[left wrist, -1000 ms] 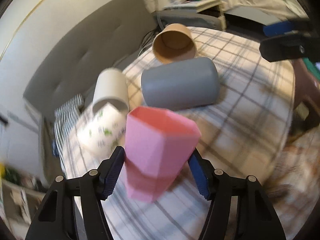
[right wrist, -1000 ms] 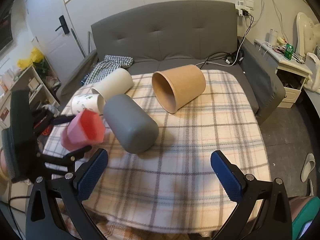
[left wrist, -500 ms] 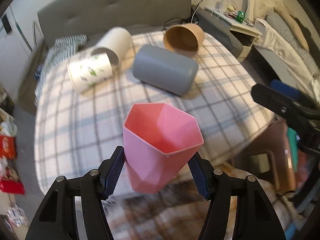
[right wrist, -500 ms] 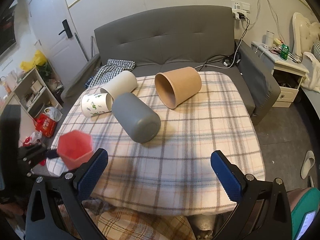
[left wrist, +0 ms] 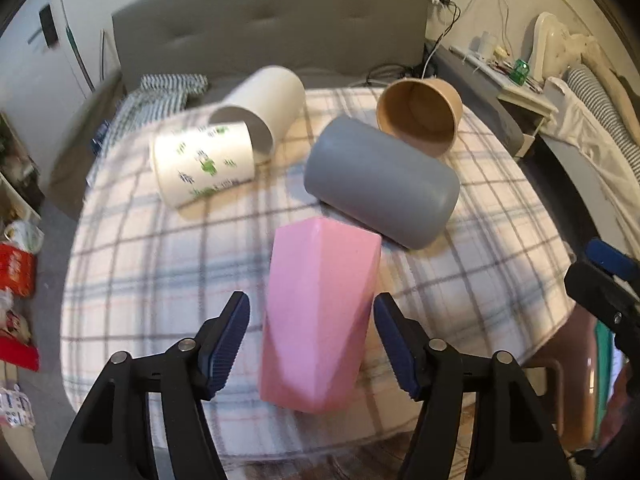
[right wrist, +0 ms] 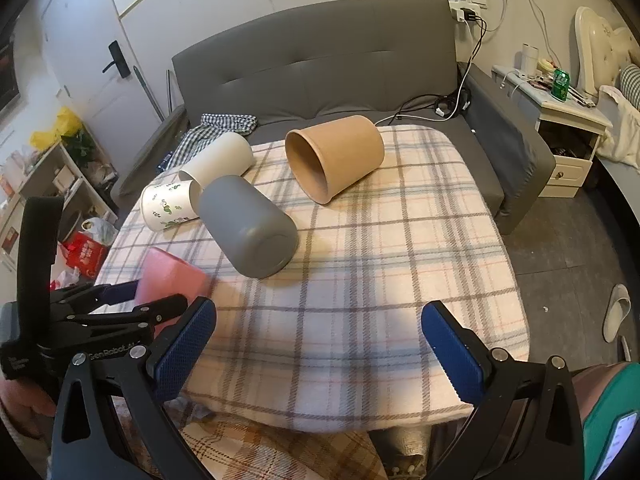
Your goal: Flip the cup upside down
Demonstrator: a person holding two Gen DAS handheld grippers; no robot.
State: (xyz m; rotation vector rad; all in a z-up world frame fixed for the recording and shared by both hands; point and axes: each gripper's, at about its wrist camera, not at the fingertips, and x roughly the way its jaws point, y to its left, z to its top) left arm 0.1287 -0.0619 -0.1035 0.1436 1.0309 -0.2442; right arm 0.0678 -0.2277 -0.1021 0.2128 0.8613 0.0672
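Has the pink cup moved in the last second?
Yes. The pink cup was lifted off, turned over, and now stands mouth-down nearer the table's front edge than the grey cup.

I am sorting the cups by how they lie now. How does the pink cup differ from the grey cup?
1. The pink cup is faceted with angular sides; the grey cup is a smooth round cylinder.
2. The pink cup sits between the fingers of the left hand-held gripper, with gaps on both sides; nothing holds the grey cup.
3. The grey cup lies on its side on the plaid cloth; the pink cup looks mouth-down.

Neither shows its opening.
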